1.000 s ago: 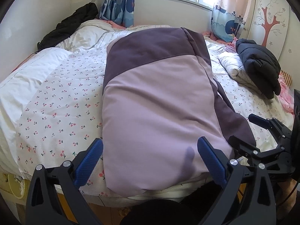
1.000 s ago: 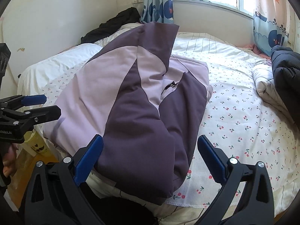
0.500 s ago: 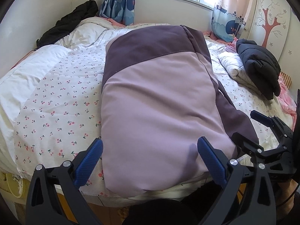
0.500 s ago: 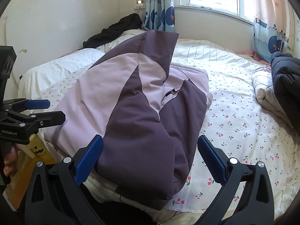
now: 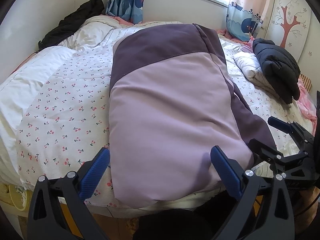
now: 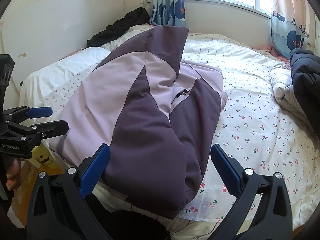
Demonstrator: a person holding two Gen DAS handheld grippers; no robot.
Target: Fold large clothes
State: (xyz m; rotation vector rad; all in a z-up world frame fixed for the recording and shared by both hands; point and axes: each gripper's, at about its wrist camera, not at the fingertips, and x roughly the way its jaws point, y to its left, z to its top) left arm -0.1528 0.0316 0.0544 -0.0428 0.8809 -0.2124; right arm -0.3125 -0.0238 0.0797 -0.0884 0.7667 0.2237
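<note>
A large lilac and dark purple jacket (image 5: 170,104) lies folded lengthwise on the cherry-print bed (image 5: 60,110); its near end hangs over the bed's front edge. In the right wrist view the jacket (image 6: 148,116) shows a dark purple sleeve folded over the lilac body. My left gripper (image 5: 160,170) is open and empty, just in front of the jacket's near lilac end. My right gripper (image 6: 160,164) is open and empty, before the jacket's dark purple near corner. Each gripper shows in the other's view: the right one (image 5: 280,140), the left one (image 6: 40,118).
A folded dark puffer coat (image 5: 278,70) and a white folded garment (image 5: 250,66) lie at the bed's right side. A black garment (image 5: 72,26) lies at the far left by the wall. A yellow object (image 6: 42,158) stands on the floor at the left.
Both grippers have drawn slightly closer to the jacket's near end and shifted a little. The jacket has not moved. Both stay open.
</note>
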